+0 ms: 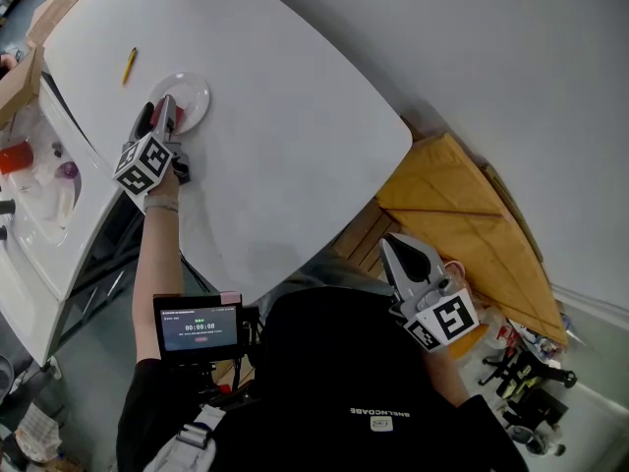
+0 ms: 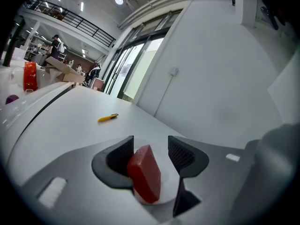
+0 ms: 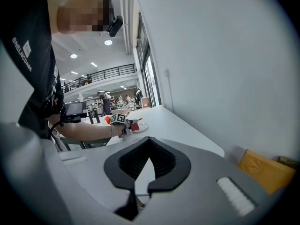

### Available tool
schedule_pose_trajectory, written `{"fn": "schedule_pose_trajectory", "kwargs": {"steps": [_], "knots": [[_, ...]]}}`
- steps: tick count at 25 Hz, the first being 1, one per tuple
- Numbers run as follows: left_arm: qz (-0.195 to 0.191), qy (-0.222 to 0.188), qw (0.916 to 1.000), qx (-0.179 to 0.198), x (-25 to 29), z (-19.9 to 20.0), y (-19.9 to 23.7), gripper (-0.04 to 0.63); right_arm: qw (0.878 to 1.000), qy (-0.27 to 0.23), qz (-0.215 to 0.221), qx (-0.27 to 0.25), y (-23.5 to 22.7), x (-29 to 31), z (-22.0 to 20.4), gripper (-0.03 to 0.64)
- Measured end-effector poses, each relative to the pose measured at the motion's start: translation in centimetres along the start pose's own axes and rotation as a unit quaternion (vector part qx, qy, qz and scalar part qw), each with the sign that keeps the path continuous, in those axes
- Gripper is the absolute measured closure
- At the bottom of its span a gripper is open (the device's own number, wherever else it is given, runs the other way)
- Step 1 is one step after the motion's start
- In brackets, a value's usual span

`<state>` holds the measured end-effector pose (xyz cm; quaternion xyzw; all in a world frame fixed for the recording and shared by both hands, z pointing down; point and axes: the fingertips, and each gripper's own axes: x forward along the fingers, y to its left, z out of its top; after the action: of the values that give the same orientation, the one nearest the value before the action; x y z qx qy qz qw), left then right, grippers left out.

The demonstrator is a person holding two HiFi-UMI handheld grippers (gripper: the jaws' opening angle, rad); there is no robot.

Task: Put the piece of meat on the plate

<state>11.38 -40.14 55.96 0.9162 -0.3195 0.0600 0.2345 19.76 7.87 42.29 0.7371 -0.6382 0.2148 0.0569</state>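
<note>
While our left tongs (image 2: 150,154) stand open, the one red wedge-shaped piece of meat (image 2: 144,172) rests between their jaws on the one round white plate (image 1: 195,94); our right tongs (image 3: 142,185) are closed, empty.

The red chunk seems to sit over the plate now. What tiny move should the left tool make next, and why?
Probably draw the left gripper gently straight back. The piece of meat appears to stand on the white plate, leaning against one pad while the other stands clear, so nothing clamps it and it should stay put.
</note>
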Motion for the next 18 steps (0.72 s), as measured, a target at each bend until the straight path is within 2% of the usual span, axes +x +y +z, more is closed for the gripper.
{"fn": "schedule_pose_trajectory", "kwargs": {"steps": [6,10,18], "knots": [[0.000,0.006,0.9999,0.010,0.1,0.0,-0.1,0.320,1.000,-0.001,0.001,0.002,-0.1,0.0,0.0,0.612],[0.014,0.005,0.9996,0.022,-0.2,0.0,0.7,0.257,1.000,-0.001,0.005,0.001,0.2,0.1,-0.1,0.612],[0.028,0.004,0.9993,0.025,-1.2,0.3,1.7,0.210,1.000,-0.003,0.006,0.001,0.4,0.0,0.1,0.612]]}}
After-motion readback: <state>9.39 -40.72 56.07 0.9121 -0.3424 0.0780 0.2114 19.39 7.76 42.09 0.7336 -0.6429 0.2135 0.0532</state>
